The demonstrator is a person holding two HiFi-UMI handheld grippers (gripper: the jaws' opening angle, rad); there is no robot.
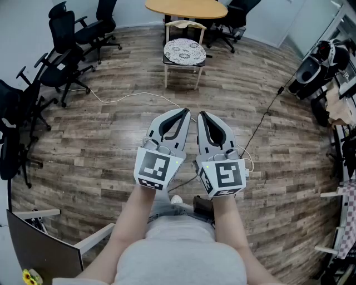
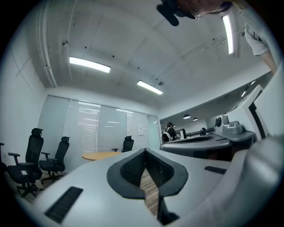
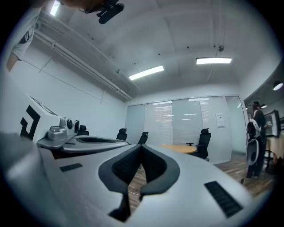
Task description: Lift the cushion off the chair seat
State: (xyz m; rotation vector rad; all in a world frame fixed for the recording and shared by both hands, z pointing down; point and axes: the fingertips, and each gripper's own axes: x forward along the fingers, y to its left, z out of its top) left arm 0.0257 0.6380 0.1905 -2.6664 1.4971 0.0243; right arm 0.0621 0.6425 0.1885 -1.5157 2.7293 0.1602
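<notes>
Cushion (image 1: pixel 184 52), round with a pale lacy pattern, lies flat on the seat of the wooden chair (image 1: pixel 183 23) at twelve o'clock from the grippers and well apart from them. The tan table (image 1: pixel 186 8) is just beyond it. The left gripper (image 1: pixel 185 113) and right gripper (image 1: pixel 201 116) are held level side by side, each clenched on nothing. Black office chairs (image 1: pixel 64 50) stand at ten o'clock.

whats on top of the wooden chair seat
A round, lace-patterned cushion lies on the chair seat, covering nearly all of it. The surface beneath the cushion is hidden; only the front edge shows.
</notes>
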